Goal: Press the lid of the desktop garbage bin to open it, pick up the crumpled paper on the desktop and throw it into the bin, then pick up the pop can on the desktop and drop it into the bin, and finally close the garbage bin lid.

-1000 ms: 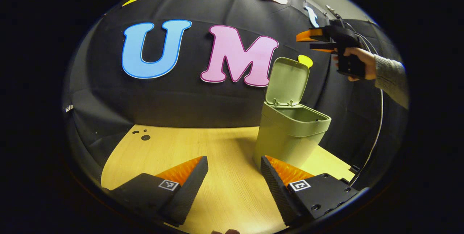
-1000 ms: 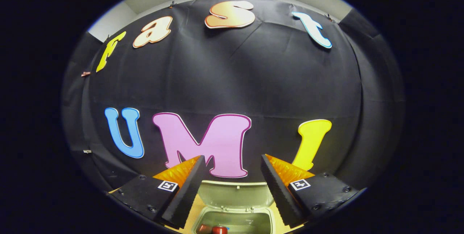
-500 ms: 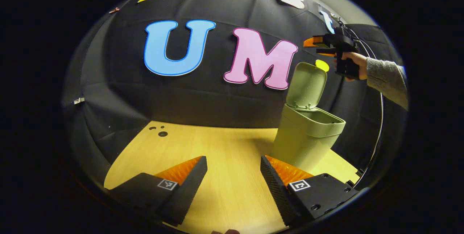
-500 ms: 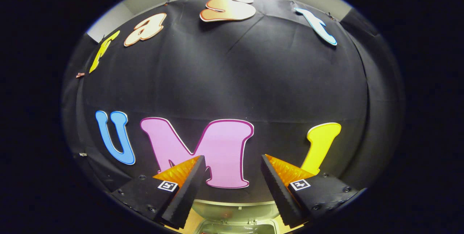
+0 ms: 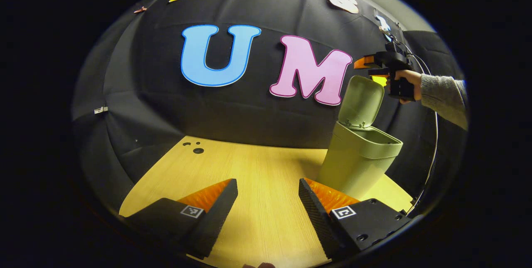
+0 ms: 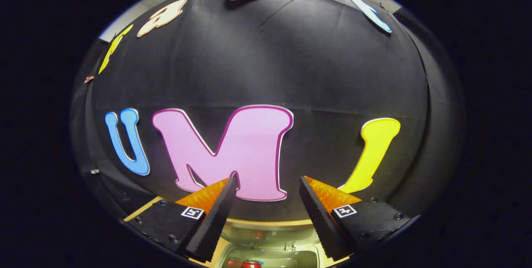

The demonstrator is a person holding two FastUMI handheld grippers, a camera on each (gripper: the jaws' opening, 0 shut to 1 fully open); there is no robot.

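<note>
I noted the booth's black cloth wall [image 5: 232, 110] behind a light wooden tabletop [image 5: 257, 176] with small dark holes [image 5: 198, 150] near its far left corner. The pale green garbage bin [image 5: 359, 164] stood at the table's right side, its lid [image 5: 360, 102] raised upright. In the right gripper view the bin's open mouth [image 6: 270, 257] lay directly below, a red pop can [image 6: 251, 264] inside. My left gripper [image 5: 268, 193] hung low over the table, fingers apart and empty. My right gripper [image 6: 268, 193] was above the bin, just beside the lid's top edge, fingers likewise apart, held by a hand [image 5: 409, 83] in a grey sleeve [image 5: 442, 97].
</note>
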